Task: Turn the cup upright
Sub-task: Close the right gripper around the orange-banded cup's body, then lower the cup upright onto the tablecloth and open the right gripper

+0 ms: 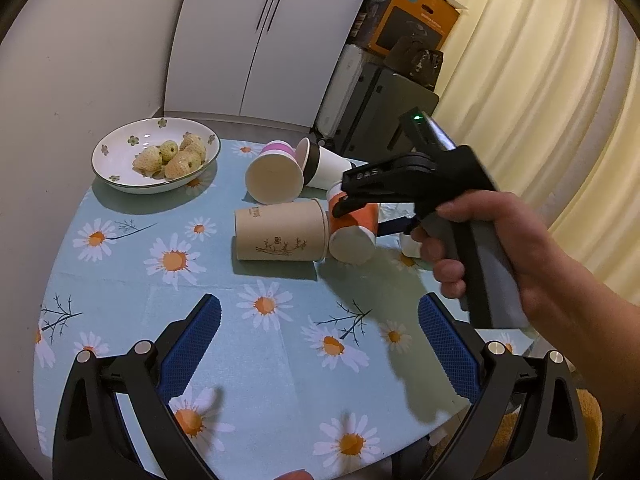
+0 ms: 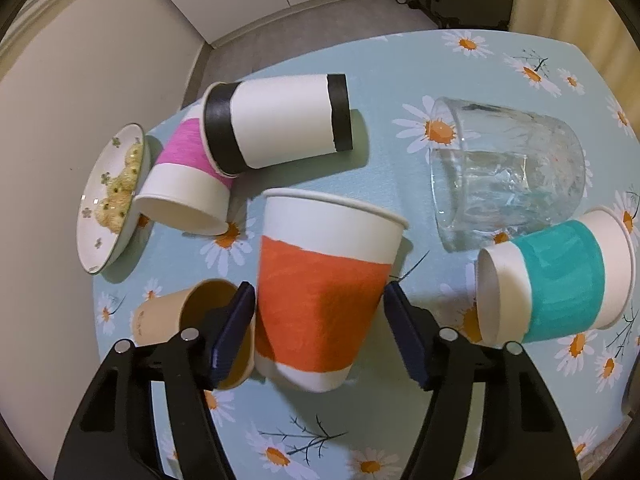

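Observation:
An orange-banded paper cup [image 2: 324, 280] lies on its side on the daisy tablecloth, between the blue pads of my right gripper [image 2: 320, 320]. The jaws straddle it closely; the left pad touches or nearly touches it, the right pad stands just clear. In the left wrist view the right gripper [image 1: 340, 208] reaches down onto the same cup [image 1: 352, 232]. My left gripper [image 1: 320, 336] is open and empty above the near tablecloth. Other cups lie on their sides: beige [image 1: 280, 234], pink-banded [image 2: 188, 184], black-banded [image 2: 280, 120], teal-banded [image 2: 560, 276].
A clear glass tumbler [image 2: 508, 172] lies on its side at the right. A flowered bowl [image 1: 116, 160] of pale fruit stands at the table's far left. A white cabinet, boxes and a curtain stand beyond the table.

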`<state>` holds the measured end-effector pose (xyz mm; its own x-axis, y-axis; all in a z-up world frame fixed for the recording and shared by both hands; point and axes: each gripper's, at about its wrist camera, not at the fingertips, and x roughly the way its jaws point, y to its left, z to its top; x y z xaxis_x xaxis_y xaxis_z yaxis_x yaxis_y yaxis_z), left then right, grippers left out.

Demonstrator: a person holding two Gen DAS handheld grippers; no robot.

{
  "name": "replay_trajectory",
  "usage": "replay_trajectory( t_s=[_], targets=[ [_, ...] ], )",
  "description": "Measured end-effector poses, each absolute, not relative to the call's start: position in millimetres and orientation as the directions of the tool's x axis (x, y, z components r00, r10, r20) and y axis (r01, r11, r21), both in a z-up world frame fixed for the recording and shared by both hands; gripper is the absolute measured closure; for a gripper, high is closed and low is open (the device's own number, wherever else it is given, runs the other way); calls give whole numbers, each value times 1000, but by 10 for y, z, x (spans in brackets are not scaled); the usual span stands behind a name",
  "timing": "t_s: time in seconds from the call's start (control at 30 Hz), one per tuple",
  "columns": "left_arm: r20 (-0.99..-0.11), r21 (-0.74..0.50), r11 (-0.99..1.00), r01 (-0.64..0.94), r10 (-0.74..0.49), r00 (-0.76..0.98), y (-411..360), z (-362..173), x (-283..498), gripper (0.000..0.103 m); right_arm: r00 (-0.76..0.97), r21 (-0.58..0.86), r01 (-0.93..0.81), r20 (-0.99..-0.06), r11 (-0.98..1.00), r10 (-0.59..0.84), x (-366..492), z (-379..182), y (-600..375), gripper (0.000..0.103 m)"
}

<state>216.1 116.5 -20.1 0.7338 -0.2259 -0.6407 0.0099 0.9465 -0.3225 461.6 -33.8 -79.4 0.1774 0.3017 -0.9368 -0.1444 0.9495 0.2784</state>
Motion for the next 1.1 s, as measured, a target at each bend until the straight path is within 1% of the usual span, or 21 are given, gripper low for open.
replay_trajectory(
  t_s=[0.07, 0.3, 0.57, 0.77, 0.9, 1.1],
  targets=[
    [-642, -322, 947, 12, -227, 733, 1164, -204, 2156, 7, 160, 281, -127, -941, 951, 299, 4638, -851, -331, 40],
    [-637, -326, 945, 0, -219, 739, 1204, -182, 2116, 7, 163, 300, -126, -934, 946, 318, 4618, -769, -376, 42],
    [-633, -330, 944, -13, -212, 744, 1185, -97, 2034, 7, 171, 353, -161, -910, 922, 378, 4365, -354, -571, 42],
    [-636, -352, 936, -16, -226, 738, 1145, -35, 1884, 7, 170, 378, -220, -893, 899, 417, 3962, -77, -755, 42],
    [-639, -374, 927, -22, -241, 730, 1120, -21, 1748, 7, 147, 395, -247, -887, 885, 437, 3697, -69, -793, 42],
    [-641, -373, 927, -45, -222, 735, 1114, 26, 1555, 7, 114, 388, -280, -895, 878, 432, 3334, -230, -897, 41]
  ],
)
